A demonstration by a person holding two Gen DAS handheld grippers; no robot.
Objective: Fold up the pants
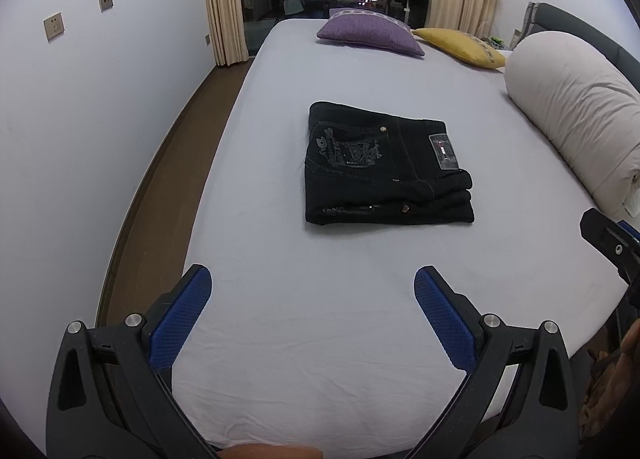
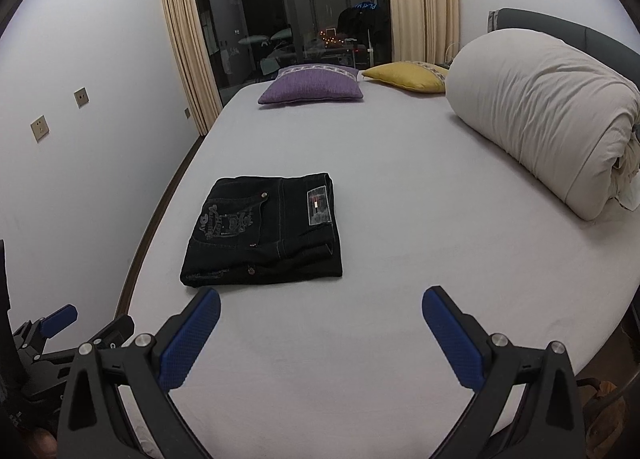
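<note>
Black jeans [image 1: 384, 167] lie folded in a flat rectangular stack on the grey bed sheet [image 1: 320, 319], back pocket embroidery and waist label facing up. They also show in the right wrist view [image 2: 266, 233], left of centre. My left gripper [image 1: 312, 291] is open and empty, held above the sheet nearer the bed's foot than the jeans. My right gripper [image 2: 320, 311] is open and empty, just short of the jeans' near right corner. Neither gripper touches the jeans. The right gripper's body [image 1: 612, 247] shows at the left view's right edge.
A rolled cream duvet [image 2: 548, 127] lies along the bed's right side. A purple pillow [image 2: 312, 89] and a yellow pillow [image 2: 408, 77] lie at the far end. A white wall [image 1: 100, 119] and a strip of brown floor [image 1: 160, 187] run along the bed's left.
</note>
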